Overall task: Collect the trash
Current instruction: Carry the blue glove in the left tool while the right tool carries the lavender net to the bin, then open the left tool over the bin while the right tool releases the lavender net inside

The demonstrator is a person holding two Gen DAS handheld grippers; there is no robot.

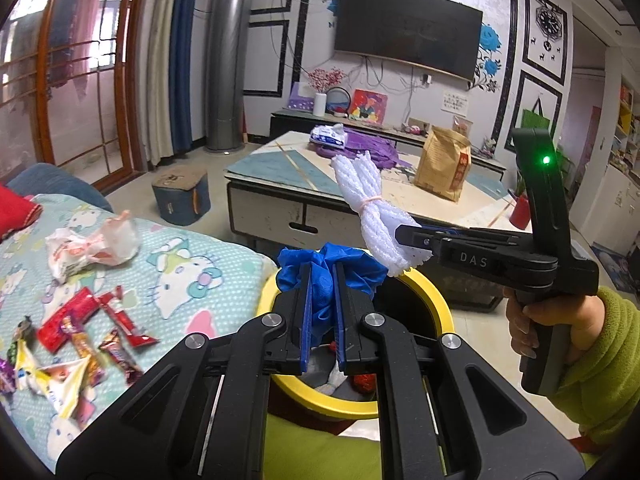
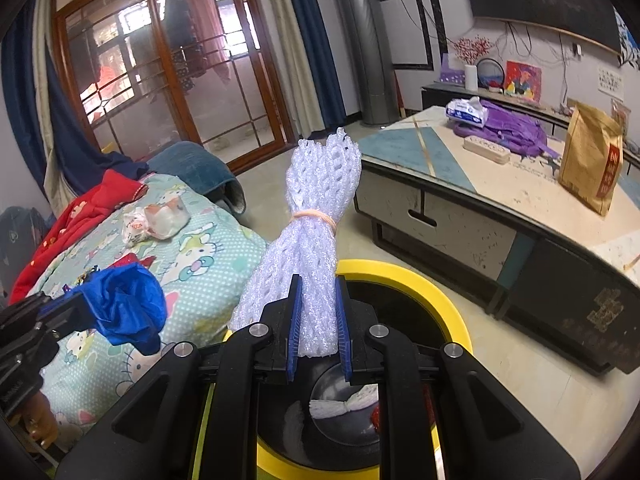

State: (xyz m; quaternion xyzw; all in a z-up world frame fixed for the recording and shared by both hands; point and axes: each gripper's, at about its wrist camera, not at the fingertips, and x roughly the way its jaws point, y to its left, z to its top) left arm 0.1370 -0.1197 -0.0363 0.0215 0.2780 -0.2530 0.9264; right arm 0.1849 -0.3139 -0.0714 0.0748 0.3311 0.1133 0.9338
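Observation:
My left gripper (image 1: 322, 292) is shut on a crumpled blue glove (image 1: 326, 268), held just above the near rim of the yellow-rimmed black trash bin (image 1: 434, 300). My right gripper (image 2: 318, 312) is shut on a bundle of white foam netting (image 2: 316, 216) tied with a rubber band, over the same yellow-rimmed bin (image 2: 440, 292). In the left wrist view the right gripper (image 1: 404, 236) comes in from the right with the white netting (image 1: 368, 196). The blue glove (image 2: 124, 304) shows at the left of the right wrist view. Some trash lies inside the bin.
Snack wrappers (image 1: 92, 332) and a crumpled plastic bag (image 1: 92, 248) lie on the cartoon-print blanket (image 1: 200, 264) to the left. A low coffee table (image 1: 352, 196) with a brown paper bag (image 1: 442, 164) and a purple bag stands beyond the bin. A small stool (image 1: 182, 196) sits on the floor.

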